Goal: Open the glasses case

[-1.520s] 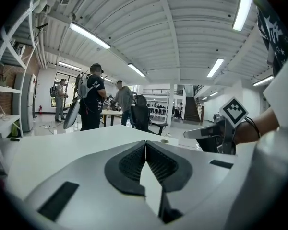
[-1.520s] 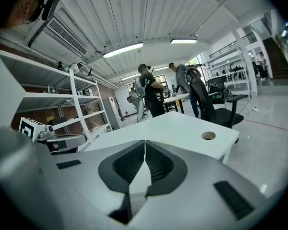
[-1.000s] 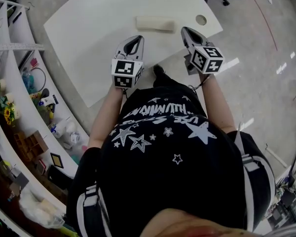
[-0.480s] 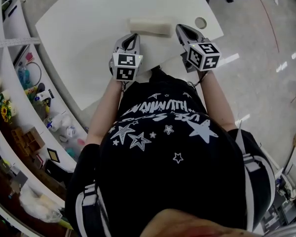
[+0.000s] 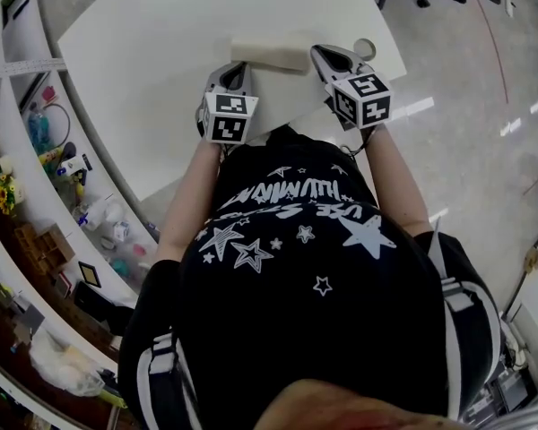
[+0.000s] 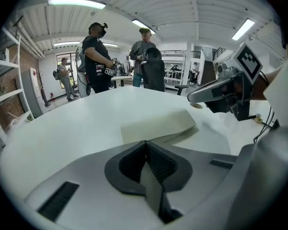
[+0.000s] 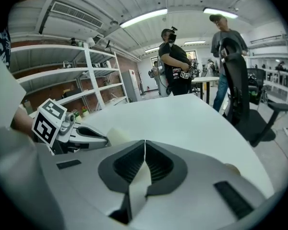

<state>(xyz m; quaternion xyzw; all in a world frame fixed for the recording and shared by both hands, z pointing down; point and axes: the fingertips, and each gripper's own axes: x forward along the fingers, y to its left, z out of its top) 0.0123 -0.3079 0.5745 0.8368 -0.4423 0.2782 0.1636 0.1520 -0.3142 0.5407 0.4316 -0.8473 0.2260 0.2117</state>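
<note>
Worktop, head view: a white curved worktop (image 5: 152, 52) is seen from above, with shelving (image 5: 36, 124) along its left and a pale floor (image 5: 466, 79) at its right.
Glasses case, head view: one cream glasses case (image 5: 269, 54) is laid crosswise near the person's edge of the worktop, with its lid down.
Grippers, head view: the left gripper (image 5: 237, 66) is held at the case's left end and the right gripper (image 5: 319, 54) at its right end. Whether either tip touches the case cannot be told from above.
Left gripper view: the fingers are seen pressed together with nothing between them. The glasses case (image 6: 158, 126) lies just beyond their tips, and the right gripper (image 6: 191, 97) is seen past its far end. People (image 6: 97, 56) are standing well behind the worktop.
Right gripper view: the fingers are likewise closed and empty. Only a corner of the case (image 7: 116, 136) is shown, off to the left beside the tip of the left gripper (image 7: 104, 140).
Step in hand: the approach is judged to be under way; the case is flanked but not gripped, and nothing has been opened.
Next move: the fingers would need to be parted first. The base should then be steadied by one gripper while the lid's edge is caught and lifted by the other. Which side the seam faces is not shown.
</note>
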